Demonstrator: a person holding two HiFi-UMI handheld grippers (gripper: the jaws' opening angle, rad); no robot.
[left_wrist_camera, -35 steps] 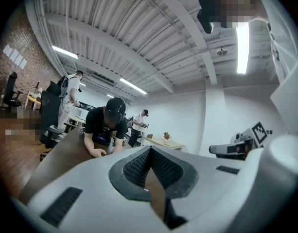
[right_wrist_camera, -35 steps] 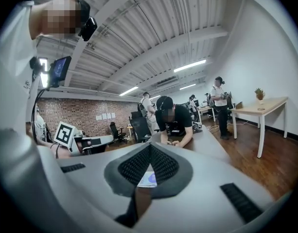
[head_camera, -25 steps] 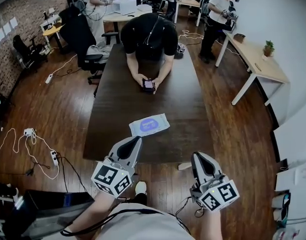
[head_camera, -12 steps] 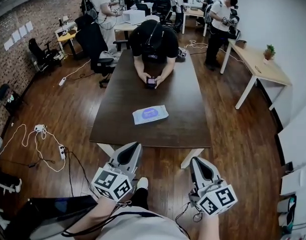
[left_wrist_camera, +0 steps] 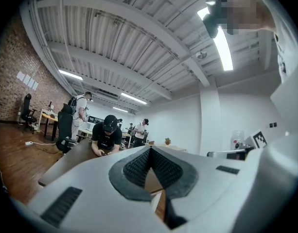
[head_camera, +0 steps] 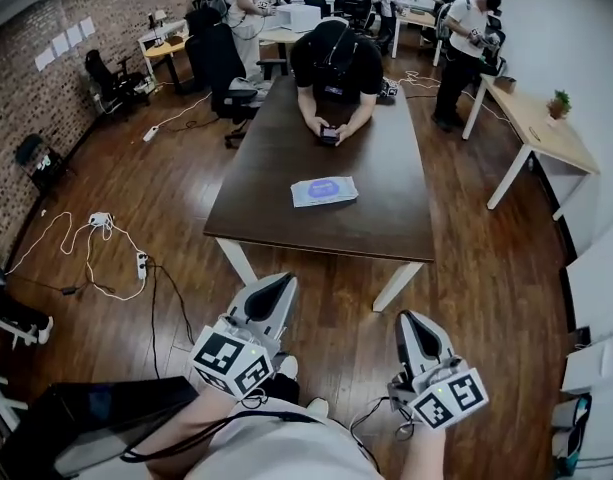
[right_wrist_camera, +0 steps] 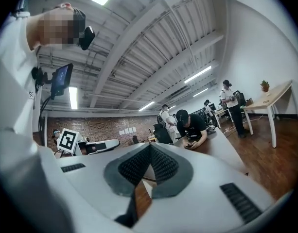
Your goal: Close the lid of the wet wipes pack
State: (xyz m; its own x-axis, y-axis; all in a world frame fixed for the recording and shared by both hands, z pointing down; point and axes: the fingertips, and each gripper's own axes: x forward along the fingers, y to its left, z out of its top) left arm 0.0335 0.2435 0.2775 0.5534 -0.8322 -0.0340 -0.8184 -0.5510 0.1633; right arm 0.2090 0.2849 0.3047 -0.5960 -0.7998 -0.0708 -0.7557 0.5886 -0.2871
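Note:
The wet wipes pack point(head_camera: 324, 191), white with a blue-purple label, lies flat on the dark wooden table point(head_camera: 286, 158), near its front half. I cannot make out its lid at this distance. Both grippers hang over the wood floor, well short of the table's near edge. My left gripper point(head_camera: 283, 285) is shut with nothing in it, its ribbed pads point(left_wrist_camera: 139, 165) meeting at the tips. The right gripper point(head_camera: 408, 320) is also shut and empty, its pads point(right_wrist_camera: 162, 163) pressed together. Both point level toward the table.
A person in black point(head_camera: 336, 63) leans on the table's far end holding a phone point(head_camera: 329, 134). Cables and a power strip point(head_camera: 141, 265) lie on the floor at left. Office chairs point(head_camera: 226, 68) stand at the back left and a white desk point(head_camera: 536, 128) at right. A black case point(head_camera: 76, 418) sits near my left.
The table and the wipes pack have drawn farther away in the head view. Both grippers have come back with me, from the table's near edge to over bare floor, staying shut.

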